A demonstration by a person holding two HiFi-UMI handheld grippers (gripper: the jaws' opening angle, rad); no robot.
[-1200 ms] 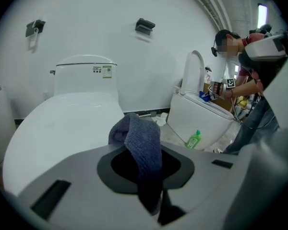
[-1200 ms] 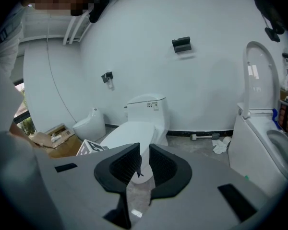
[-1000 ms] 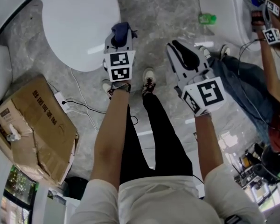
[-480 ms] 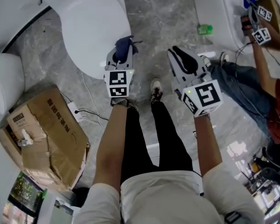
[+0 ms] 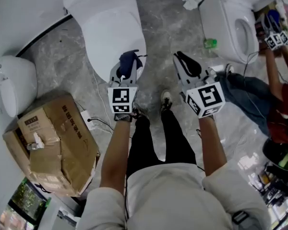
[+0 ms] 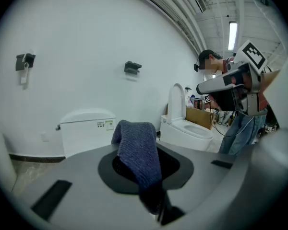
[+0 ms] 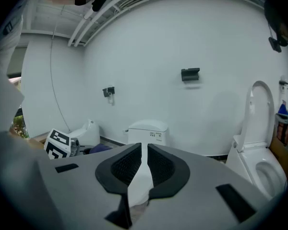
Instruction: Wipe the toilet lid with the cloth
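A white toilet with its lid (image 5: 113, 32) down stands at the top middle of the head view; its tank (image 6: 86, 128) shows straight ahead in the left gripper view. My left gripper (image 5: 128, 67) hangs over the lid's near edge, shut on a dark blue knitted cloth (image 6: 137, 150) that drapes over its jaws. To its right, over the grey floor, my right gripper (image 5: 186, 65) holds nothing. Its jaws are closing, and a narrow gap (image 7: 143, 152) remains between them. The same tank (image 7: 146, 131) lies ahead in the right gripper view.
A second toilet (image 5: 233, 18) with its seat raised stands at the upper right, where another person (image 5: 278, 95) works with grippers. A torn cardboard box (image 5: 53, 143) and a white fixture (image 5: 14, 83) sit at the left. A power strip and cable (image 5: 93, 120) lie by my feet.
Both grippers have risen and moved forward toward the toilet. The lid and tank have come further into the head view. The cloth stays in the left gripper.
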